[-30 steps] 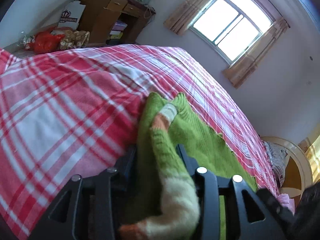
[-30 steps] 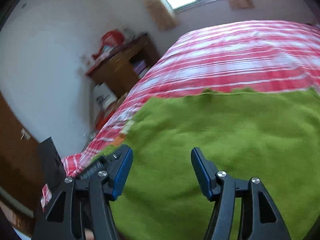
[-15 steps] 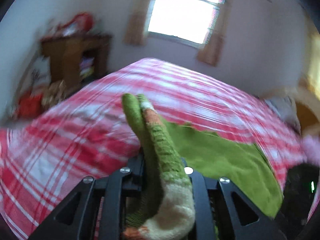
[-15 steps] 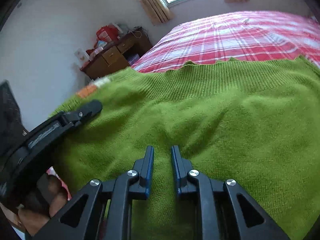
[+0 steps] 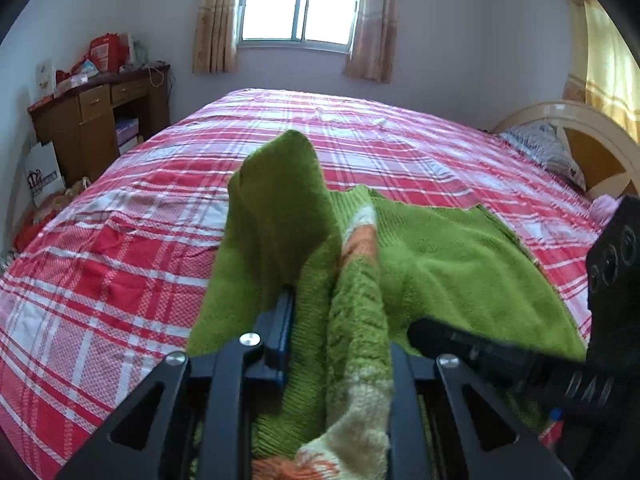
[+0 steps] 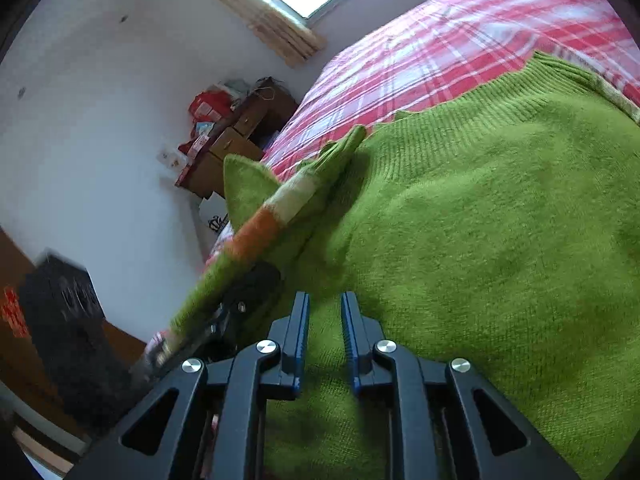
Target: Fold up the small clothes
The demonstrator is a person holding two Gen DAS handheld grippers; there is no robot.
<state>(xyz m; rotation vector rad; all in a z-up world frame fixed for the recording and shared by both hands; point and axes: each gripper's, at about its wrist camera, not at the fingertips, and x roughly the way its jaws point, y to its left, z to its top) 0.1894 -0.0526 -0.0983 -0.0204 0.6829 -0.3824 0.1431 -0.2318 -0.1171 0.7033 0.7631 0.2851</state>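
A green knitted sweater point(image 6: 480, 240) lies spread on the red plaid bed point(image 5: 120, 240). My left gripper point(image 5: 336, 308) is shut on its sleeve point(image 5: 356, 280), which has orange and cream bands, and holds it raised off the bed with a green fold standing up beside it. That raised sleeve point(image 6: 280, 208) also shows in the right wrist view, with the left gripper point(image 6: 240, 300) under it. My right gripper point(image 6: 324, 300) rests low on the sweater's body, jaws nearly together, pinching the green knit. From the left wrist view the right gripper point(image 5: 500, 352) is a dark bar at the right.
A wooden desk point(image 5: 96, 120) piled with bags stands left of the bed, with a white paper bag point(image 5: 44, 172) at its foot. A curtained window point(image 5: 300, 4) is at the far wall. A pillow point(image 5: 548, 152) and a round headboard point(image 5: 592, 136) sit at the right.
The left gripper rolled upright and carried the sleeve up and across toward the sweater's body. The right gripper came down onto the sweater, and its jaws went from wide open to pinched.
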